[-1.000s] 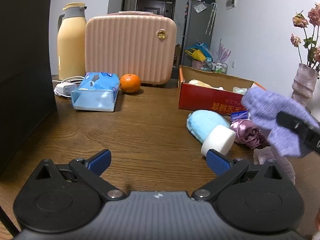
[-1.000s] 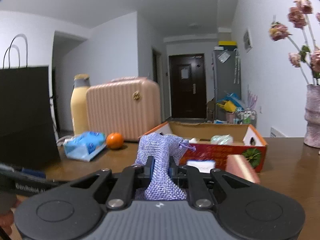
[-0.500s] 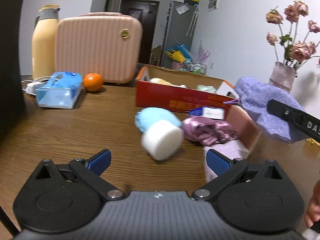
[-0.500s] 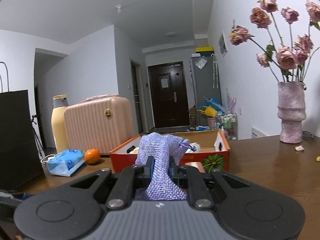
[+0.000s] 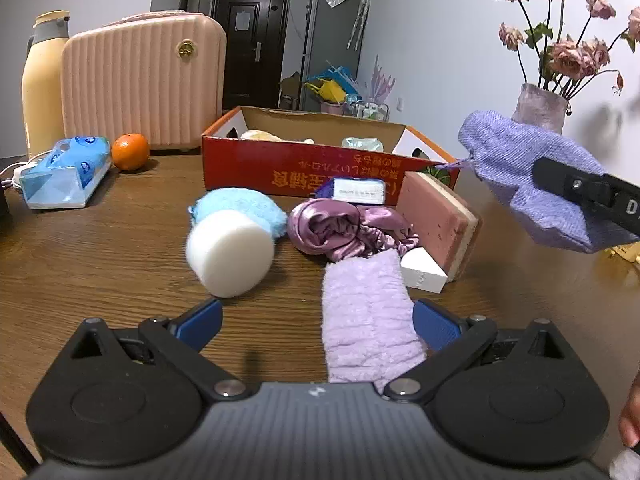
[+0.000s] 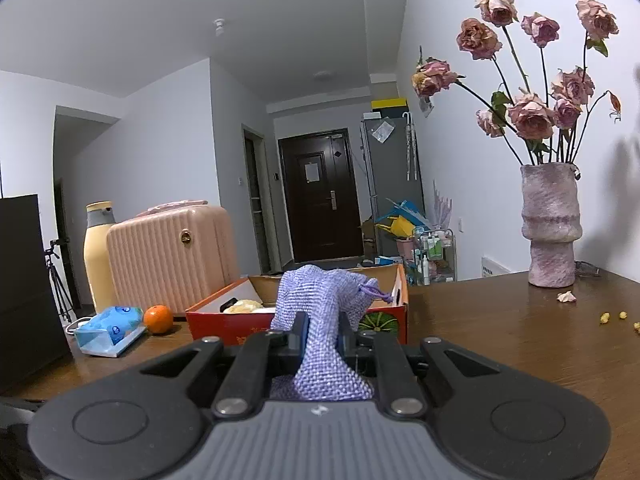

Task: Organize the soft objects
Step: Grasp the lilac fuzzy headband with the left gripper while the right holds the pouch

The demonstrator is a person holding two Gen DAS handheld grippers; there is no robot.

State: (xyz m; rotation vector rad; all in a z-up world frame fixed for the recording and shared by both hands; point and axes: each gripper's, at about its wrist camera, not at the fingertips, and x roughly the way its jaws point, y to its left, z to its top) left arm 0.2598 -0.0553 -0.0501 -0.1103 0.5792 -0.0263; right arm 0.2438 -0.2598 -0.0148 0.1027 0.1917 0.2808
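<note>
**Purple knit pouch held up beside the red box**

The purple knit pouch (image 6: 320, 320) is pinched between the closed fingers of the right gripper (image 6: 322, 338), raised above the table (image 5: 100, 248) at 3 o'clock of the red box (image 5: 320, 160). The left gripper (image 5: 316, 320) hangs low with fingers spread wide, a lilac fuzzy cloth (image 5: 368, 312) lying between them; a white sponge cylinder (image 5: 230, 258) sits at its 11 o'clock.
</note>
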